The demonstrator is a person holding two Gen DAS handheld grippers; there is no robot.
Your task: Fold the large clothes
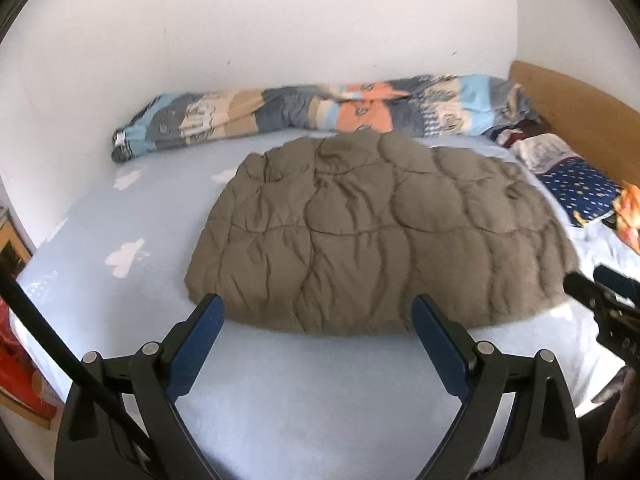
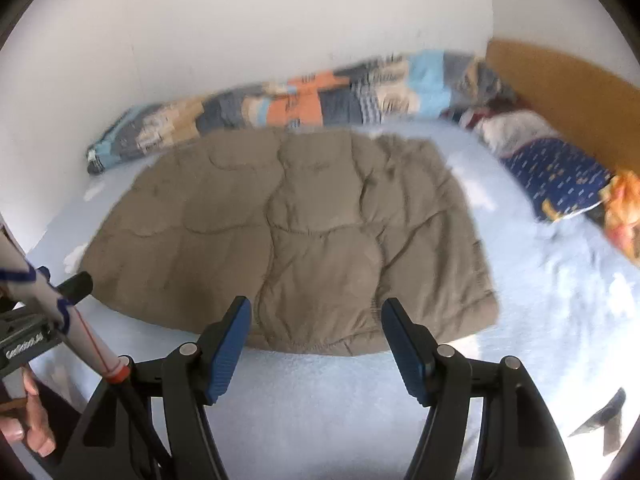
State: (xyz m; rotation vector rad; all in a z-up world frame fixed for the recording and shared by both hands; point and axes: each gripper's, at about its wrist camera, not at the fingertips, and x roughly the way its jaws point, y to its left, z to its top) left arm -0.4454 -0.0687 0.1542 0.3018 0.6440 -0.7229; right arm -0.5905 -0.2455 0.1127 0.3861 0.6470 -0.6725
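Note:
A grey-brown quilted garment (image 1: pixel 376 232) lies folded flat in a rough rectangle on the light blue bed sheet (image 1: pixel 132 236); it also shows in the right wrist view (image 2: pixel 288 240). My left gripper (image 1: pixel 318 306) is open and empty, just short of the garment's near edge. My right gripper (image 2: pixel 316 308) is open and empty, with its tips over the garment's near edge. The right gripper shows at the right edge of the left wrist view (image 1: pixel 600 296), and the left gripper at the left of the right wrist view (image 2: pixel 60 292).
A rolled patchwork duvet (image 1: pixel 320 112) lies along the white wall. A dark blue patterned pillow (image 1: pixel 576 188) and an orange item (image 1: pixel 630 216) lie by the wooden headboard (image 1: pixel 576 96). A red object (image 1: pixel 16 356) stands beside the bed on the left.

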